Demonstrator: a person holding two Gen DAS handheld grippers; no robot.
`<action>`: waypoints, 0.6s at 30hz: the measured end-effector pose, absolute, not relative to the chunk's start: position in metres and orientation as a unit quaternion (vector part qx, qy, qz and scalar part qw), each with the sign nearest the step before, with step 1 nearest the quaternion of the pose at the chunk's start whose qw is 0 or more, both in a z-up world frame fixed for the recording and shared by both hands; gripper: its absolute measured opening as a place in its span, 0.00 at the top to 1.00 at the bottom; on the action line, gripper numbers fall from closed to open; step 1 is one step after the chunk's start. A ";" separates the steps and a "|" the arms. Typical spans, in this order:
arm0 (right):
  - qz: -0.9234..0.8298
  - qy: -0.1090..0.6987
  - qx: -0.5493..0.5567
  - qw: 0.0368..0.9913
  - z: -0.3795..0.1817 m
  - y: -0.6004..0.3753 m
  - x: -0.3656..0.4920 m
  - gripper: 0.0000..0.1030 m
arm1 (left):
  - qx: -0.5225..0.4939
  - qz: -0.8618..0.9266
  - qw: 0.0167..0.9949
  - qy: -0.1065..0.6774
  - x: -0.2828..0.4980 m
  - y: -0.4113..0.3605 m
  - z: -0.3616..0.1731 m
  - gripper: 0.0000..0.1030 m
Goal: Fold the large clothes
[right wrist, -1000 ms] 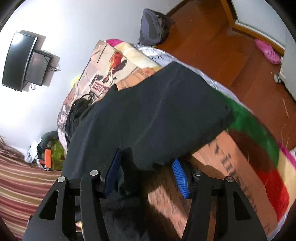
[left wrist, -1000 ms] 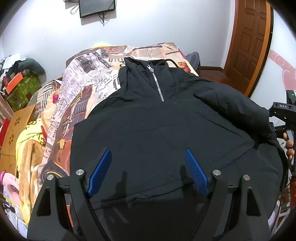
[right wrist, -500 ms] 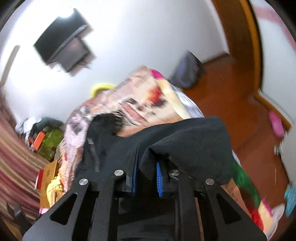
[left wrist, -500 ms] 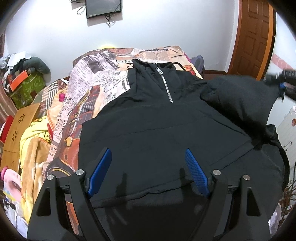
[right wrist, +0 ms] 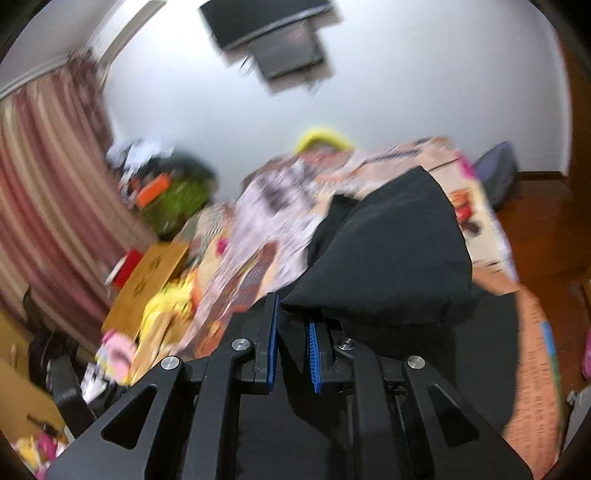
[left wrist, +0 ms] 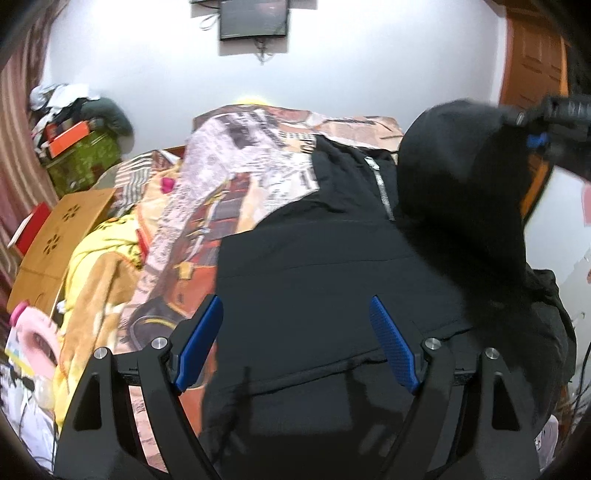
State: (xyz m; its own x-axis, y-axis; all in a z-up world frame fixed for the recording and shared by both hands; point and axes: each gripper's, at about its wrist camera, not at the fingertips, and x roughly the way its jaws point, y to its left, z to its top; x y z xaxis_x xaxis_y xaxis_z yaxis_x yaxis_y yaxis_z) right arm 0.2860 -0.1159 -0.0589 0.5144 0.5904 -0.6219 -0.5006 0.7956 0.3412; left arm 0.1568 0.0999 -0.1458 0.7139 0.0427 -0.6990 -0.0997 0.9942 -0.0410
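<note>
A large black zip jacket lies face up on the bed, collar and zipper toward the far wall. My left gripper is open and empty, hovering over the jacket's lower hem. My right gripper is shut on the jacket's right sleeve and holds it lifted above the body. In the left wrist view the raised sleeve hangs over the jacket's right chest, with the right gripper at the upper right.
The bed carries a newspaper-print blanket and a yellow blanket. A cardboard box and a green box with clutter stand left. A wall TV hangs behind. A wooden door is at right.
My right gripper closed on the sleeve, lifted it off the bed edge and carried it up and inward over the jacket. My left gripper stayed open above the hem, shifting slightly.
</note>
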 end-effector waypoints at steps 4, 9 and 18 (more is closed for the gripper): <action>0.346 0.441 0.016 0.828 -0.100 -0.064 0.283 0.88 | -0.052 0.058 0.923 0.376 0.146 0.121 -0.147 0.21; 0.355 0.508 -0.055 0.783 -0.161 -0.024 0.267 0.87 | -0.062 0.076 0.918 0.384 0.134 0.141 -0.156 0.21; 0.347 0.583 -0.090 0.729 -0.190 -0.023 0.255 0.80 | -0.064 0.087 0.910 0.400 0.127 0.147 -0.168 0.21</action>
State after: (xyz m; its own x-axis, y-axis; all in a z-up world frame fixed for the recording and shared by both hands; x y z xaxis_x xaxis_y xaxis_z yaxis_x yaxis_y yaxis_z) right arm 0.2554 -0.0232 -0.1902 0.0787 0.4014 -0.9125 -0.6109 0.7427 0.2740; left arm 0.1265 0.1473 -0.1676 0.6640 0.1078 -0.7399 -0.2103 0.9765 -0.0464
